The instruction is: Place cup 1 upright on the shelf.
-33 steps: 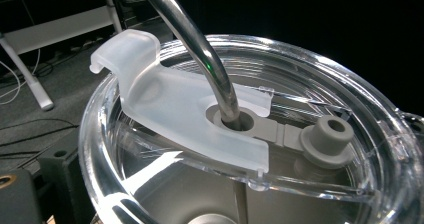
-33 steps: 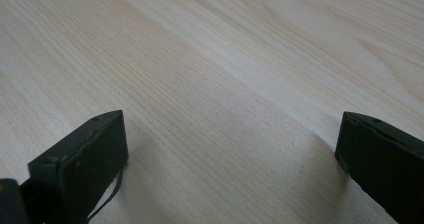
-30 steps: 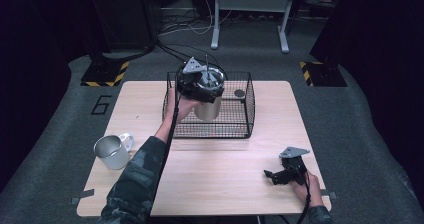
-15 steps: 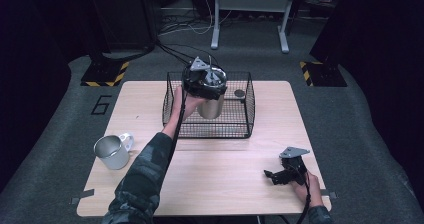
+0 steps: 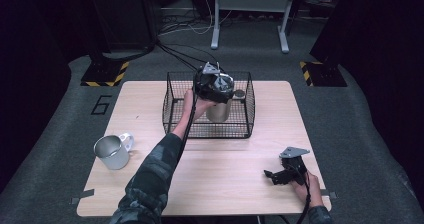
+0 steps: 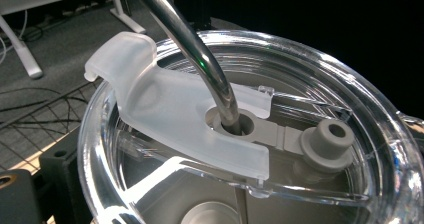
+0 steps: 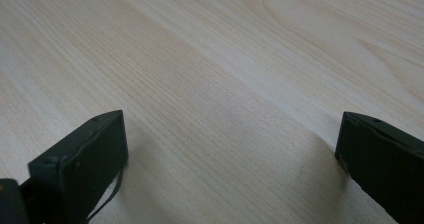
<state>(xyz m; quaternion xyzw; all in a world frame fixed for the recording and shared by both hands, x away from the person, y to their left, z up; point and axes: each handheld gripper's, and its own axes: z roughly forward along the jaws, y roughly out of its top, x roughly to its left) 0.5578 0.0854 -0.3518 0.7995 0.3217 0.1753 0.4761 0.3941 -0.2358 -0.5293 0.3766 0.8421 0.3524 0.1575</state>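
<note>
The work in hand looks like handling the steel tumbler [image 5: 218,111] that stands inside the wire basket [image 5: 175,109] near the far edge of the bench [image 5: 210,184]; the left gripper [image 5: 214,84] sits right on top of it, and its own view looks straight down at the clear lid [image 6: 350,99] with a bent metal straw [image 6: 200,59] passing through the frosted slider [image 6: 165,109].

To do this step well, I judge, the gripper should move straight up or down along the tumbler's axis, so the base clears the basket's wire walls without catching; a tilt would lean the straw against the hand and could rock the lid; the grip ought to bear on the rim or body, not on the slider or the straw.

How far the left gripper is open I cannot tell; its jaws are lost behind the lid, though one dark block shows at the lower left, close to the rim; it may be clasping the tumbler's top, but that is a guess.

The right gripper [image 5: 272,176] rests low over the bench near its near right corner, jaws spread wide with bare wood between them, holding nothing; a metal mug [image 5: 112,151] stands by the left edge, well apart from the basket.
</note>
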